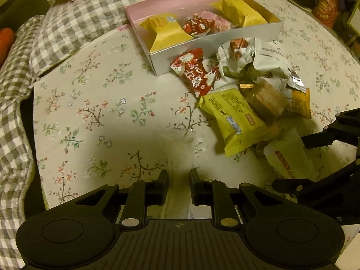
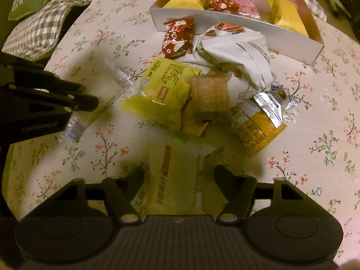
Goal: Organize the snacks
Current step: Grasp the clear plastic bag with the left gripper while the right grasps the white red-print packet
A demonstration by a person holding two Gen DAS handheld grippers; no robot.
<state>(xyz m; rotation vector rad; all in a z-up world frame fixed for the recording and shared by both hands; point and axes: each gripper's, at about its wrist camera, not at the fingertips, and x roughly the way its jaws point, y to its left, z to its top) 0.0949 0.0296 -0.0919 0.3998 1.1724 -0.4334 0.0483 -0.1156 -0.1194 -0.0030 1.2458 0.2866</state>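
- Snacks lay in a loose pile on a flowered cloth, just in front of a shallow box with a pink inner wall and a pale outer wall.
- The box held two yellow packets, one at each end, with a red wrapper and a pink wrapper between them.
- A red packet and a white packet lay nearest the box; a lime-yellow packet, a clear-wrapped brown cake and an orange-yellow packet lay nearer the cameras.
- The left gripper was closed tight on a clear wrapper with pale contents; the wrapper stuck out past its fingers.
- The right gripper stood partly open astride a pale yellow packet printed with a red band. Its fingers flanked the packet; whether the pads pressed on it could not be told.
- Checked grey-and-white bedding bordered the cloth on the far left.
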